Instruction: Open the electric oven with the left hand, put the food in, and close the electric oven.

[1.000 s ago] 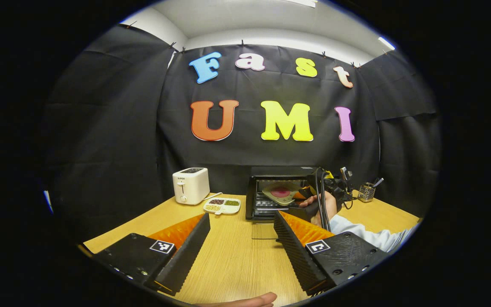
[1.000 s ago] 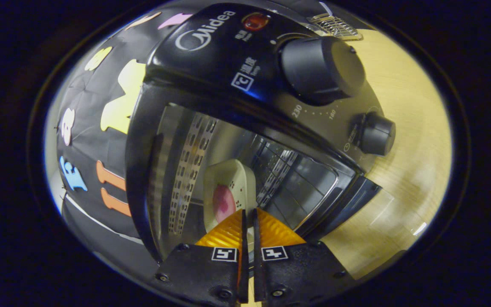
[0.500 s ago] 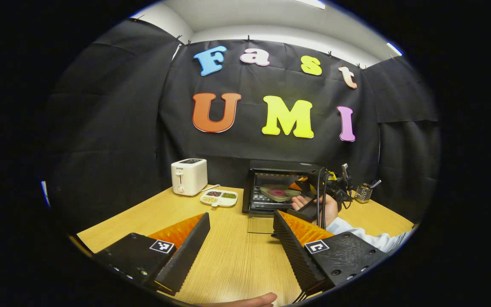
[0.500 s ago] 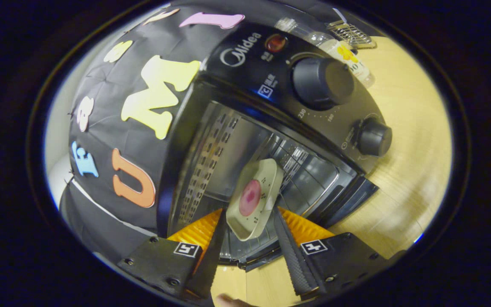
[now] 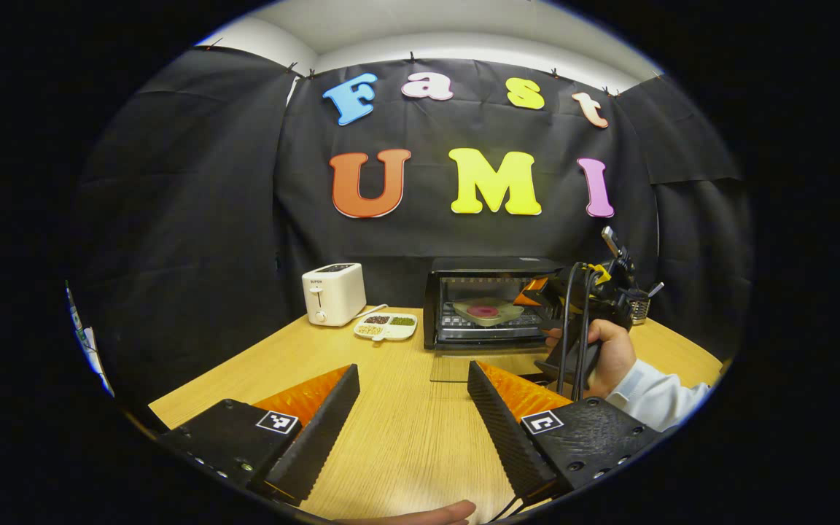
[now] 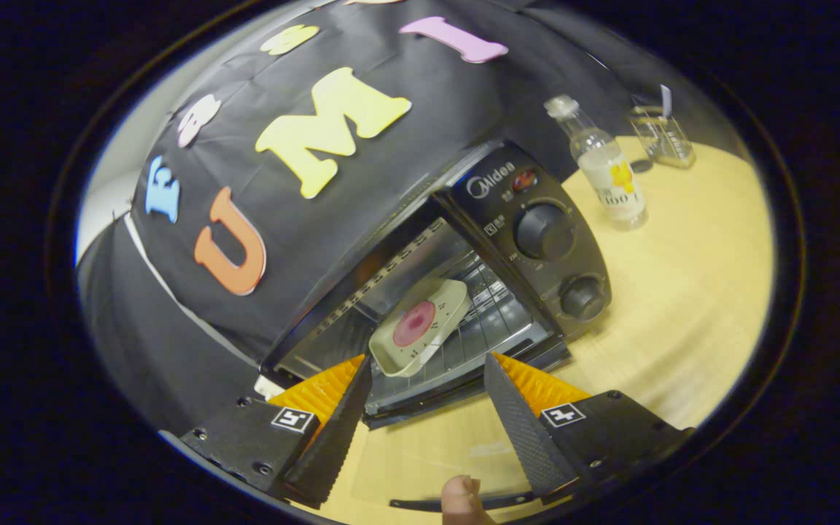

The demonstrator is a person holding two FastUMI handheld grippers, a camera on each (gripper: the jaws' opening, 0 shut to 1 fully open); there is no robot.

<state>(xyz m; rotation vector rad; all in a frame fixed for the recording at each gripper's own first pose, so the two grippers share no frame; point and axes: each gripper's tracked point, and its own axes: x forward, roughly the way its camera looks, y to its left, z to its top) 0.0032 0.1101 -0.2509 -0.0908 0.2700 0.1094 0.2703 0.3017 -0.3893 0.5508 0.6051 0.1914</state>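
Jaws, right gripper (image 6: 426,419): spread wide, nothing between them, standing just in front of the electric oven's (image 6: 529,219) open mouth. Seen also from the left gripper view (image 5: 545,299), held in a hand (image 5: 608,354) with a pale sleeve, beside the oven's right front.

Jaws, left gripper (image 5: 413,408): apart, empty, hovering low over the wooden surface (image 5: 405,437), well in front of the oven (image 5: 489,302) and square to it.

Food: a red round piece on a pale tray (image 6: 420,324), resting on the wire rack inside the oven cavity, free of both grippers; same tray (image 5: 485,311) visible through the opening from the left gripper view.

Oven door (image 5: 475,364): glass, folded down flat toward the front, lying on the surface before the oven.

Other items: white toaster (image 5: 332,293) and divided dish (image 5: 386,327) left of the oven; clear bottle (image 6: 602,171) and small holder (image 6: 662,135) to its right.

Step in hand, judged: food placed, right gripper clearing away. Remaining: closing. Next move calls for a gripper under the door's front edge, lifting it up and back until it shuts, with the other gripper clear of the swing.
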